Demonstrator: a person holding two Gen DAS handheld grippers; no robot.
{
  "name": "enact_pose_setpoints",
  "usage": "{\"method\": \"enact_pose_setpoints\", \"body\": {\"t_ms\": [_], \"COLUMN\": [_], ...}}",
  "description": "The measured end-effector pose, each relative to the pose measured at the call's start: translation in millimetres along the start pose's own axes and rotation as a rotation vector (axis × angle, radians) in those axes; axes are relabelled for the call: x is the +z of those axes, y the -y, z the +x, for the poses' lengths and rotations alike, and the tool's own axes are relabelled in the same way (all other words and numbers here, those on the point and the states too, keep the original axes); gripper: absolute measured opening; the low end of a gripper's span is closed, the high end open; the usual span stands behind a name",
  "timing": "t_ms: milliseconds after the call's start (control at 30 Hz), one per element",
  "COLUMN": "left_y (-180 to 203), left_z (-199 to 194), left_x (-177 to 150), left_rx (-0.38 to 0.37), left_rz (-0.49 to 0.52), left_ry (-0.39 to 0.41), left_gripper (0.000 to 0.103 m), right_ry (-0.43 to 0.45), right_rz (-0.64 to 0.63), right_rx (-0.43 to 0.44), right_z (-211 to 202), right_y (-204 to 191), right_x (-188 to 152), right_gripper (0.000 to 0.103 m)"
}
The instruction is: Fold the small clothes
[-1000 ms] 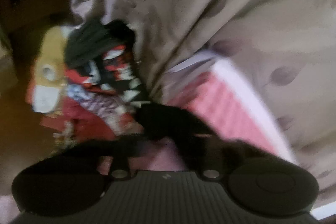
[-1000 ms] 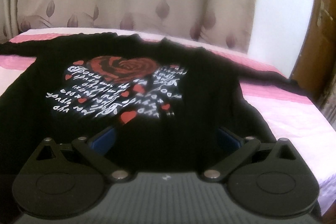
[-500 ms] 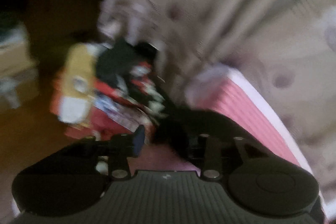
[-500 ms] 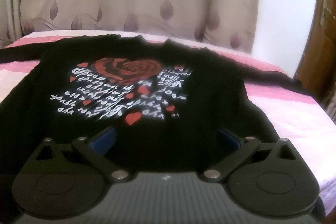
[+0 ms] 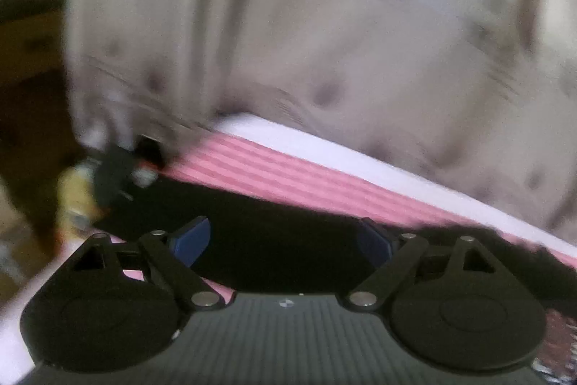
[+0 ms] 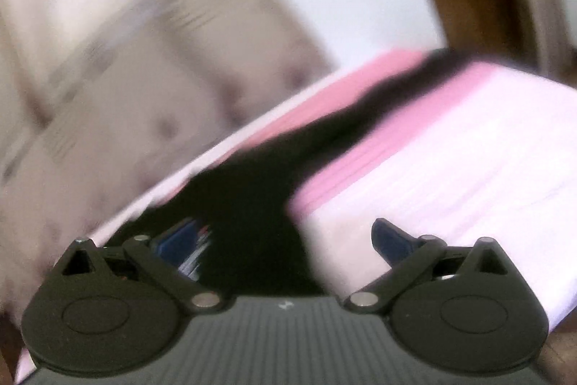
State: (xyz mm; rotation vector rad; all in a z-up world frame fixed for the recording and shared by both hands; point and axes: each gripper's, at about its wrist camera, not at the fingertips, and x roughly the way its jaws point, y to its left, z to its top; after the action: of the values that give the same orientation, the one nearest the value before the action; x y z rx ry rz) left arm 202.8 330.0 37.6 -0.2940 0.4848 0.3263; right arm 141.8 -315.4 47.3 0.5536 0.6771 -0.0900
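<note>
No readable text from my end. Both views motion-blurred. Only white-and-red print on black shirt (image 5: 557, 338), right of and behind left jaws at frame corner; I can't make out letters.

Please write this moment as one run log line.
left gripper: opening, empty | right gripper: open, empty | black shirt: flat on pink bed sheet | views blurred

Opening left tool (image 5: 281, 242) over black shirt (image 5: 288, 222)

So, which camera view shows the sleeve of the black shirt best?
The right wrist view: a black sleeve stretches across the pink striped sheet, with both edges visible. The left wrist view shows only a dark, blurred band of the black shirt.
</note>
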Motion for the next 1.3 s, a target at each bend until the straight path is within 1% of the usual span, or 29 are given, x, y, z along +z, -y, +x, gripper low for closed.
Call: {"method": "enact_pose_setpoints", "body": {"t_ms": [33, 67, 100, 133, 167, 200, 267, 333, 367, 400, 467, 533, 600, 633, 733, 767, 800, 833, 867, 900, 933, 967, 1033, 1067, 1133, 1167, 1233, 1267, 1300], "left_y": [19, 38, 52, 64, 76, 81, 86, 80, 73, 72, 71, 73, 73, 74, 78, 80, 81, 83, 86, 87, 88, 88, 87, 87, 87, 87, 87, 87, 86], "left_z": [4, 10, 15, 19, 22, 23, 28, 33, 32, 29, 33, 40, 43, 42, 43, 44, 45, 47, 48, 49, 50, 49, 50, 50, 50, 50, 50, 50, 50], "left_x": [-10, -20, -30, -40, -50, -58, -72, -78, -76, -77, -77, -76, -75, -75, -75, -75, -75, -76, -76, -77, -77, -78, -79, -79, -79, -79, -79, -79, -79], "left_rx": [-0.036, -0.06, -0.068, -0.065, -0.055, -0.044, -0.028, -0.007, -0.012, -0.005, 0.022, 0.033, 0.054, 0.056, 0.075, 0.085, 0.094, 0.107, 0.119, 0.126, 0.131, 0.135, 0.144, 0.149, 0.153, 0.153, 0.153, 0.153, 0.152], "left_rz": [0.0, 0.009, 0.019, 0.03, 0.041, 0.041, 0.018, 0.002, 0.001, -0.002, -0.005, -0.004, -0.008, -0.005, 0.02, 0.033, 0.043, 0.055, 0.069, 0.078, 0.083, 0.085, 0.085, 0.083, 0.08, 0.08, 0.079, 0.079, 0.079], "left_ry": [-0.018, -0.039, -0.056, -0.067, -0.072, -0.079, -0.088, -0.094, -0.072, -0.047, -0.047, -0.071, -0.082, -0.082, -0.096, -0.102, -0.108, -0.115, -0.121, -0.124, -0.126, -0.127, -0.128, -0.129, -0.13, -0.13, -0.13, -0.129, -0.129], "left_gripper": [0.087, 0.087, 0.086, 0.086, 0.086, 0.086, 0.086, 0.085, 0.09, 0.096, 0.099, 0.098, 0.099, 0.099, 0.1, 0.102, 0.103, 0.103, 0.103, 0.103, 0.103, 0.103, 0.103, 0.103, 0.103, 0.103, 0.103, 0.103, 0.103], "right_ry": [0.011, 0.014, 0.016, 0.019, 0.017, 0.013, 0.011, 0.026, 0.025, 0.037, 0.074, 0.048, 0.061, 0.051, -0.068, -0.085, -0.084, -0.074, -0.07, -0.07, -0.062, -0.045, 0.008, 0.052, 0.112, 0.13, 0.135, 0.12, 0.11], "right_rz": [0.034, 0.065, 0.101, 0.154, 0.21, 0.265, 0.363, 0.448, 0.481, 0.512, 0.536, 0.536, 0.536, 0.538, 0.588, 0.598, 0.594, 0.578, 0.556, 0.514, 0.474, 0.462, 0.45, 0.457, 0.483, 0.487, 0.484, 0.492, 0.526], "right_rx": [-0.017, -0.028, -0.051, -0.073, -0.082, -0.091, -0.1, -0.099, -0.095, -0.101, -0.144, -0.199, -0.24, -0.248, -0.197, -0.181, -0.16, -0.123, -0.099, -0.103, -0.116, -0.111, -0.097, -0.079, -0.038, -0.034, -0.055, -0.07, -0.083], "right_z": [9, 16, 26, 36, 45, 54, 72, 91, 100, 109, 125, 144, 156, 163, 189, 196, 199, 203, 208, 212, 214, 215, 212, 203, 187, 182, 172, 168, 164], "right_y": [23, 43, 63, 86, 106, 126, 162, 192, 203, 213, 231, 246, 256, 260, 277, 280, 279, 277, 275, 273, 267, 267, 267, 264, 259, 256, 257, 258, 260], "right_x": [20, 36, 53, 70, 84, 97, 121, 143, 152, 160, 174, 186, 192, 197, 202, 200, 200, 200, 203, 208, 209, 211, 217, 218, 220, 221, 222, 223, 223], "right_gripper": [0.101, 0.095, 0.086, 0.08, 0.065, 0.057, 0.056, 0.056, 0.056, 0.056, 0.057, 0.057, 0.057, 0.057, 0.057, 0.057, 0.055, 0.05, 0.034, 0.025, 0.022, 0.012, 0.01, 0.009, 0.009, 0.009, 0.009, 0.009, 0.009]}}
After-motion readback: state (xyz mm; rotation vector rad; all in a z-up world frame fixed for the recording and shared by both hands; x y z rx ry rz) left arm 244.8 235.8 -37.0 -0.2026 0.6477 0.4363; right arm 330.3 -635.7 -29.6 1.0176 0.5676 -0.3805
